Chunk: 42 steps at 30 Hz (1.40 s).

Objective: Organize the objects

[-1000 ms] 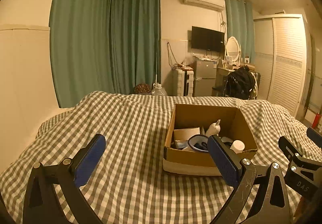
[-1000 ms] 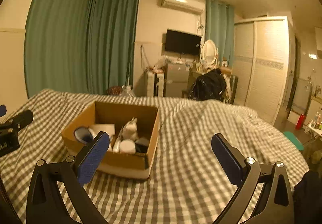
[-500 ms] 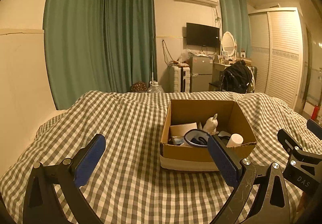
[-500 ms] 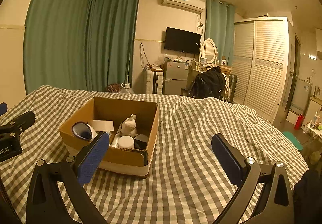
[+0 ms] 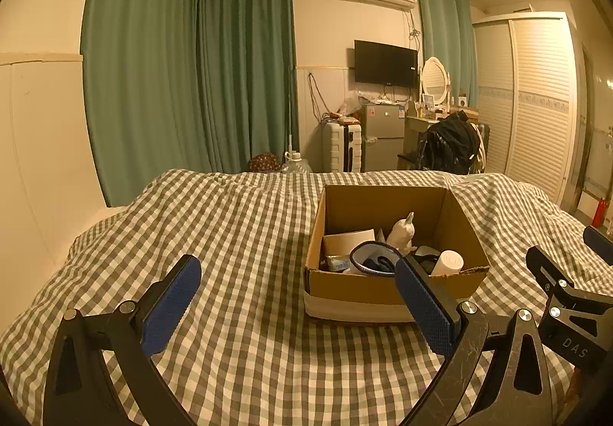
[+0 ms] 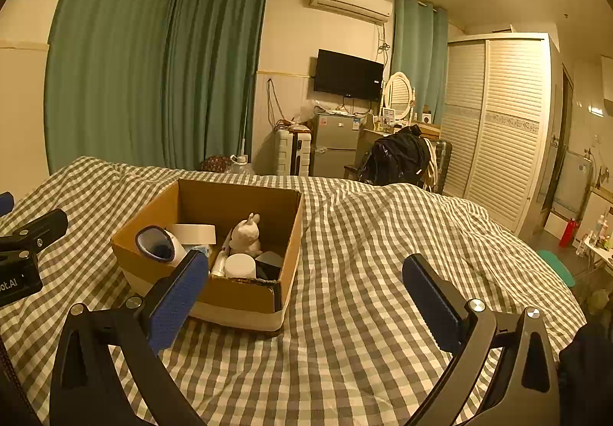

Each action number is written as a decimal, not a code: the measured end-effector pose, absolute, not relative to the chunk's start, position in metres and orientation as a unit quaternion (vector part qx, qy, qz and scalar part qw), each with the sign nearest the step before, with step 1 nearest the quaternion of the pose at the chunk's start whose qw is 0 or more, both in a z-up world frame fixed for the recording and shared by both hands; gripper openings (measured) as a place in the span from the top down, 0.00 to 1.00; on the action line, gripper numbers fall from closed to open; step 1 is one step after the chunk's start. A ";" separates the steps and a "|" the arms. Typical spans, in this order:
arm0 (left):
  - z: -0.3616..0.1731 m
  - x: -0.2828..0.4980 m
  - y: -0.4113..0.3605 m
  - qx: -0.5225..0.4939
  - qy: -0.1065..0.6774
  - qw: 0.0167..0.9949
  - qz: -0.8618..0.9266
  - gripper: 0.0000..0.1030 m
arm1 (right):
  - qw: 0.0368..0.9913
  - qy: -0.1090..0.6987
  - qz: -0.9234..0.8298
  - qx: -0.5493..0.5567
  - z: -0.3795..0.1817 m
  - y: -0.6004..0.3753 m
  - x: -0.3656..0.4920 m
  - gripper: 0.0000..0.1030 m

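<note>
An open cardboard box point(image 5: 390, 288) point(image 6: 237, 297) sits on the checked bedspread point(image 5: 237, 234) point(image 6: 364, 234). Inside it lie a white animal figurine point(image 5: 402, 232) point(image 6: 247, 232), a white cylinder point(image 5: 448, 262) point(image 6: 240, 265), a blue-rimmed white cup on its side point(image 5: 373, 259) point(image 6: 159, 244), a white card and some dark items. My left gripper point(image 5: 299, 305) is open and empty, hovering short of the box and to its left. My right gripper point(image 6: 306, 297) is open and empty, over the bedspread just right of the box.
Green curtains point(image 5: 184, 73) hang behind the bed. Past the bed's far edge stand a white suitcase point(image 5: 342, 148), a small fridge point(image 5: 383, 136), a dressing table with a mirror, a chair with a black bag point(image 6: 396, 156) and a louvred wardrobe point(image 6: 498, 127).
Both views have risen slightly and come a little nearer the box, so more of its inside shows. Both grippers stay open and empty.
</note>
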<state>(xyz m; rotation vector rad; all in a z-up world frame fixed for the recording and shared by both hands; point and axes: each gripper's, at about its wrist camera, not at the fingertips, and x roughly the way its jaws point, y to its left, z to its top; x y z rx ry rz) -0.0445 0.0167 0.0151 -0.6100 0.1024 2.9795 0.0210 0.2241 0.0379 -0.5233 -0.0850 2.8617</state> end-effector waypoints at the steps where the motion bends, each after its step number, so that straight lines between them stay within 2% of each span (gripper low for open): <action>1: 0.015 -0.044 0.017 -0.200 0.034 0.051 0.978 0.00 | 0.116 -0.029 0.977 -0.179 0.038 0.224 0.021 0.01; 42: 0.010 -0.047 0.016 -0.209 0.032 0.046 0.976 0.00 | 0.115 -0.028 0.976 -0.185 0.033 0.226 0.020 0.01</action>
